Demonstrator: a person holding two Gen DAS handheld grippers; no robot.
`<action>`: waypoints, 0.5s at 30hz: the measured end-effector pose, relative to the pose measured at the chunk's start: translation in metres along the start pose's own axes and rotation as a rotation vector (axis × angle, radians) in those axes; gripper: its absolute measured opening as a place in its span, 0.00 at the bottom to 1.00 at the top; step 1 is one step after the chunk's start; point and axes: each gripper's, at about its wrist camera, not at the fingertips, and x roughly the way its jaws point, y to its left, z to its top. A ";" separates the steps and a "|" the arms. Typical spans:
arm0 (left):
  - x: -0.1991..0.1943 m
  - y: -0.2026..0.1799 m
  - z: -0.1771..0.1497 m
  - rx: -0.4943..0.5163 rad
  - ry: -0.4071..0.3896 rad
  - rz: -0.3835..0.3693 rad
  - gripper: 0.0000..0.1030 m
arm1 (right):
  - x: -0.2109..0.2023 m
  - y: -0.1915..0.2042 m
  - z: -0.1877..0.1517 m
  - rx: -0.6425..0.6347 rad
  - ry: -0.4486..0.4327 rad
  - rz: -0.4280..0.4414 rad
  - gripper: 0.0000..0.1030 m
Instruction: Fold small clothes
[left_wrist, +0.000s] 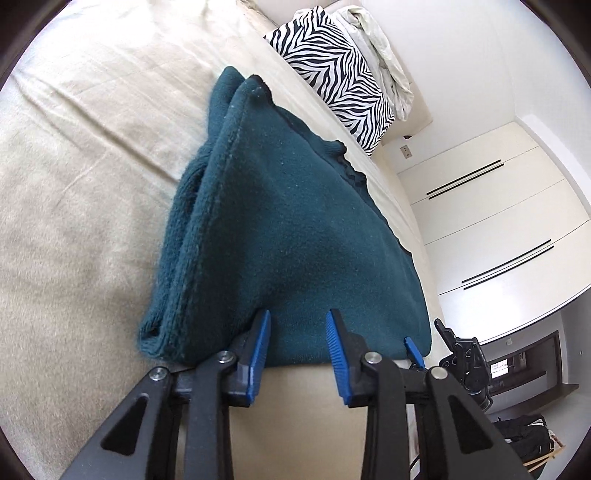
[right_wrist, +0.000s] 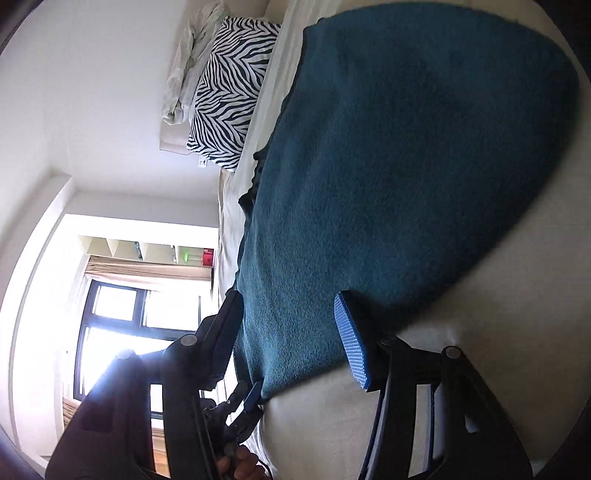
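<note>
Garment: I see the teal sweater (left_wrist: 280, 229) folded on the bed (left_wrist: 85, 155), far end cut off in right view | left claw (left_wrist: 297, 341) spread at its near edge, pinching nothing | right claw (right_wrist: 291, 332) spread over it, pads clear | zebra pillow (left_wrist: 332, 70) beyond | writing: none readable

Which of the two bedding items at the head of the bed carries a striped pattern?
The zebra-print pillow, black and white striped. The crumpled pale bedding behind it is plain cream, with no pattern.
</note>
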 end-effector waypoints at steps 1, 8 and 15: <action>-0.002 0.001 0.000 -0.004 -0.003 -0.001 0.34 | -0.014 -0.003 0.005 0.008 -0.040 -0.005 0.49; -0.035 0.005 0.015 -0.047 -0.096 0.021 0.45 | -0.092 -0.018 0.030 0.031 -0.218 -0.041 0.51; -0.049 0.001 0.050 -0.035 -0.176 0.051 0.61 | -0.066 0.021 0.030 -0.075 -0.111 0.010 0.57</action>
